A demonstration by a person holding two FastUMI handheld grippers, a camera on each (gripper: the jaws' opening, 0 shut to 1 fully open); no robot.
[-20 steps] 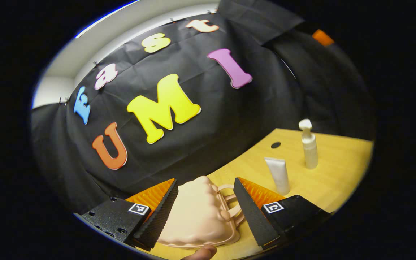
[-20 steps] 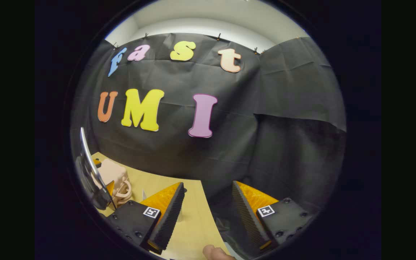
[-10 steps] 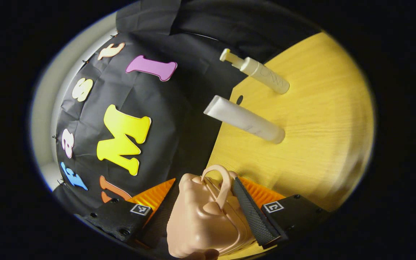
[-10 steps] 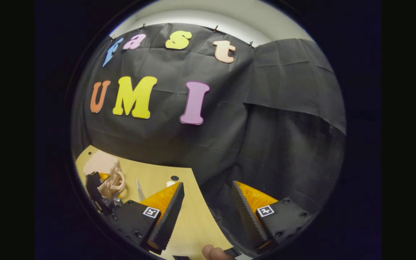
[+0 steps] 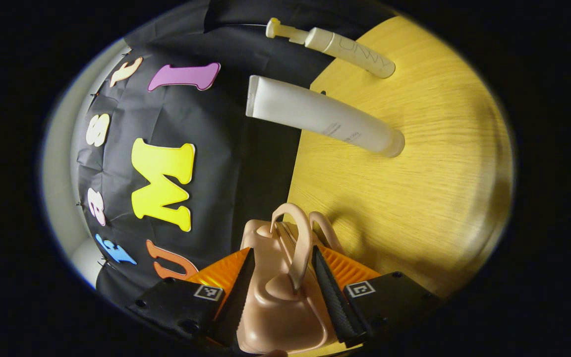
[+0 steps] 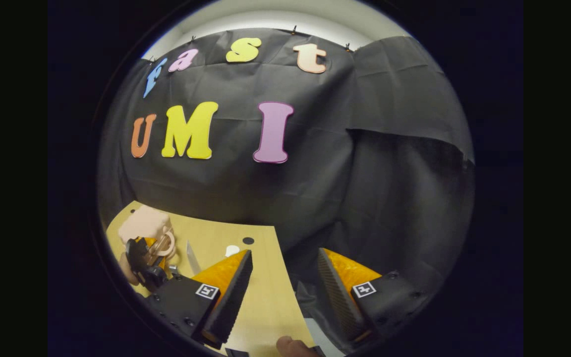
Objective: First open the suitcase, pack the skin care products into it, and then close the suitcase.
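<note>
The left tool (image 5: 279, 292) is clenched on the suitcase (image 5: 278, 302), a small pink case with looped handles. Both fingers press on its sides; one handle rises between them. The suitcase rests on the counter (image 5: 429, 183), near the edge that meets the black booth wall. The left gripper view is rolled sideways, so the counter appears at the right of it.

The tube (image 5: 322, 119) stands on its cap on the counter, beyond the suitcase. The pump bottle (image 5: 337, 47) stands farther off, apart from the tube.

The right tool (image 6: 283, 292) is released, with a wide gap between its fingers and nothing between them. It hovers over the counter edge. In the right gripper view the suitcase (image 6: 144, 225) appears at far left with the left tool (image 6: 142, 255) on it.
</note>
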